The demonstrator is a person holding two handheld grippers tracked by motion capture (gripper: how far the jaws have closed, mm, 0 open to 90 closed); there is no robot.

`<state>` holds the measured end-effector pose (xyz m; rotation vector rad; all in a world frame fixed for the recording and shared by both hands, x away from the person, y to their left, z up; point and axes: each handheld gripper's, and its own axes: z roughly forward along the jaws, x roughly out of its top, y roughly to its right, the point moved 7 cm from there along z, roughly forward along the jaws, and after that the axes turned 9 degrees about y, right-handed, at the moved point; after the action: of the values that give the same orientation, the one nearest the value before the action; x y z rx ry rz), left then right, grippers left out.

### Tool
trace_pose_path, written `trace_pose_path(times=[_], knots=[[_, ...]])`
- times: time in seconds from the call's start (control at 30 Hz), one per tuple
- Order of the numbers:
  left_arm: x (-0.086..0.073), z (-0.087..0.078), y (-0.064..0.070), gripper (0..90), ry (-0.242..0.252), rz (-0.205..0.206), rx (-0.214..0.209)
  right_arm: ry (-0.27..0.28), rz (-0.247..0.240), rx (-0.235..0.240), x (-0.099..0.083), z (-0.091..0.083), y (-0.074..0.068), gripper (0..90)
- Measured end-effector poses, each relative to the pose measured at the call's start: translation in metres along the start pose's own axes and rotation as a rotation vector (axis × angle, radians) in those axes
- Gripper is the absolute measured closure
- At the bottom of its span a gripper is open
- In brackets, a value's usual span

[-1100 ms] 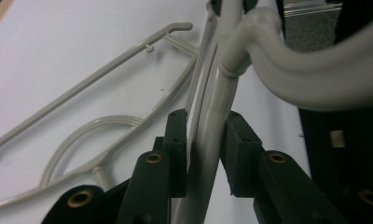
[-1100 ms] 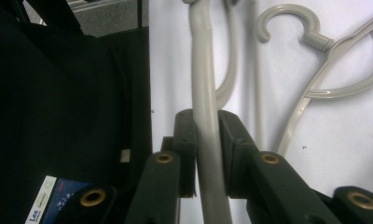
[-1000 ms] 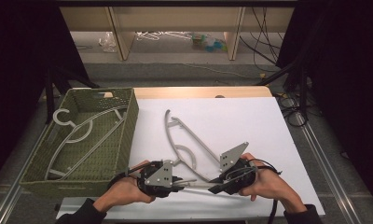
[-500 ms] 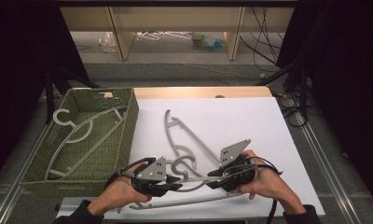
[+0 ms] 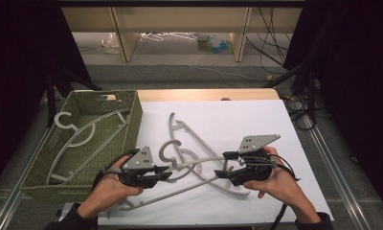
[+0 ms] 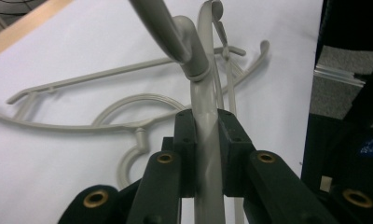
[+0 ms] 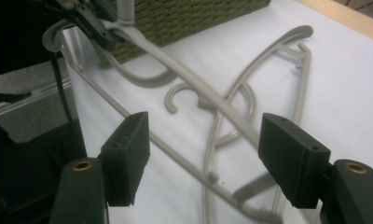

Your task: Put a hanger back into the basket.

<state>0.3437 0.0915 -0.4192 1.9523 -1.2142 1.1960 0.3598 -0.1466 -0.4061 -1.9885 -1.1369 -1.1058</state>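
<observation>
Sorting: hangers were going from the sheet (image 5: 275, 124) into the basket (image 5: 132, 112).
Done: two hangers appeared to lie in the basket already.
Left: two hangers remained on the sheet, crossed over each other.
Left gripper (image 5: 163, 175): jaws clamped tight on one arm of the lifted hanger (image 6: 194, 60), near the basket's corner.
Right gripper (image 5: 223, 173): jaws wide apart, holding nothing, poised around the lifted hanger's arm.
Other hanger (image 5: 180, 127): flat on the sheet, partly beneath the lifted one.
Unclear: the hangers' tangle; whether their hooks were caught could not be told.
</observation>
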Motion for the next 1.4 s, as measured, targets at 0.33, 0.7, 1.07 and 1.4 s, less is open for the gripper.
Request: trace_pose_path(times=[0.33,0.7,1.07,1.4], knots=[[0.026,-0.036,-0.020,79.4,0.074,-0.047,0.107,0.022,0.011,-0.030,-0.011,-0.010,-0.009,30.9],[0.058,-0.095,-0.060,79.6,0.134,-0.035,0.245,0.006,0.055,-0.012,-0.029,-0.002,-0.005,28.1],[0.043,-0.137,-0.136,79.6,0.119,-0.101,0.452,-0.004,0.065,-0.010,-0.035,0.003,-0.001,26.0],[0.012,-0.168,-0.190,79.5,0.146,-0.123,0.546,-0.017,0.085,-0.012,-0.040,0.004,0.002,26.0]])
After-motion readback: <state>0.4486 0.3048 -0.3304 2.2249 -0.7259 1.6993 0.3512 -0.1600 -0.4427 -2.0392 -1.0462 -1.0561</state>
